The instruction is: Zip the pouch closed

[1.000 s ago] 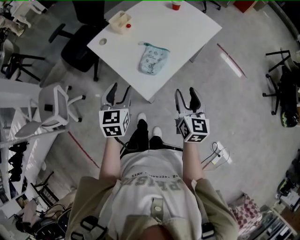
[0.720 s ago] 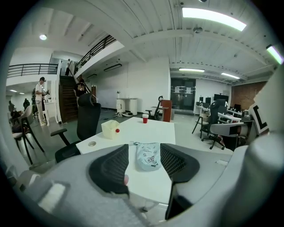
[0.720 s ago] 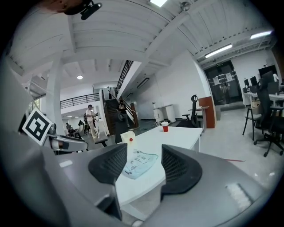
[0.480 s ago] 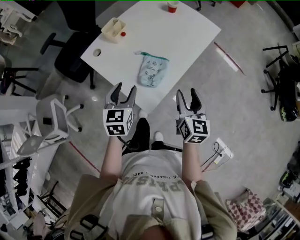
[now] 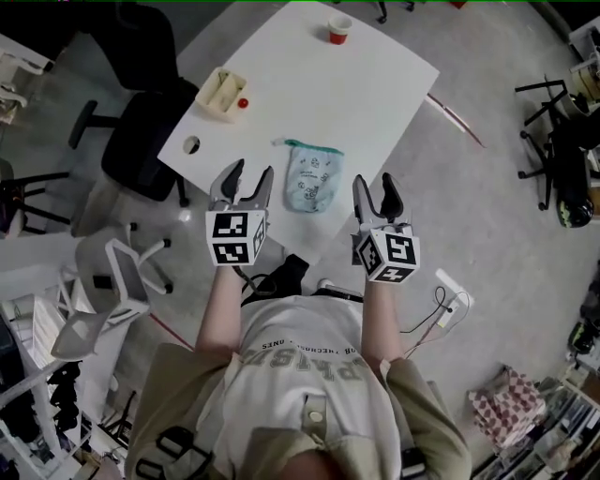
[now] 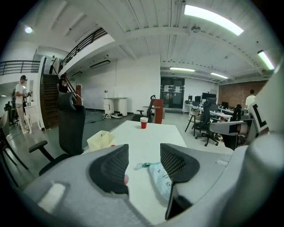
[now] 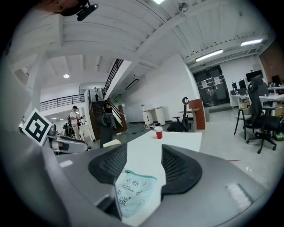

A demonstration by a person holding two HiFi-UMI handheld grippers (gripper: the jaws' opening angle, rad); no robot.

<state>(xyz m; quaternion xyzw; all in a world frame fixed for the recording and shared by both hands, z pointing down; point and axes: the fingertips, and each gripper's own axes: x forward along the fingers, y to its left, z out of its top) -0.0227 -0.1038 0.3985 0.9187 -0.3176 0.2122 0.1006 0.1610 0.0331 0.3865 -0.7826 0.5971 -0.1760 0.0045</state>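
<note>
Lying flat on the white table [image 5: 375,84], near its edge closest to the person, the pale patterned pouch [image 5: 314,176] is seen in the head view with its teal zip edge turned toward 12 o'clock and a small tab sticking out at its 10 o'clock corner; whether the zip is drawn shut cannot be told. The left gripper [image 5: 248,178] is held at 9 o'clock of the pouch and the right gripper [image 5: 375,187] at 3 o'clock of it, so the pouch is framed between the two, near both and touched by neither. In the left gripper view the jaws are shown apart with nothing held between them, and the pouch is seen on the table beyond them, low in the gap toward 5 o'clock and partly hidden by the right-hand jaw. In the right gripper view the jaws are likewise spread and empty, and the pouch is seen past them toward 7 o'clock, partly covered by the left-hand jaw. A red cup [image 5: 339,28] is set at the far side of the table, at 12 o'clock of the pouch and well apart from it. A beige tray [image 5: 221,92] is placed at 10 o'clock of the pouch, with a small red object [image 5: 243,103] just beside it. A black office chair [image 5: 141,122] is found beside the table at 9 o'clock.
</note>
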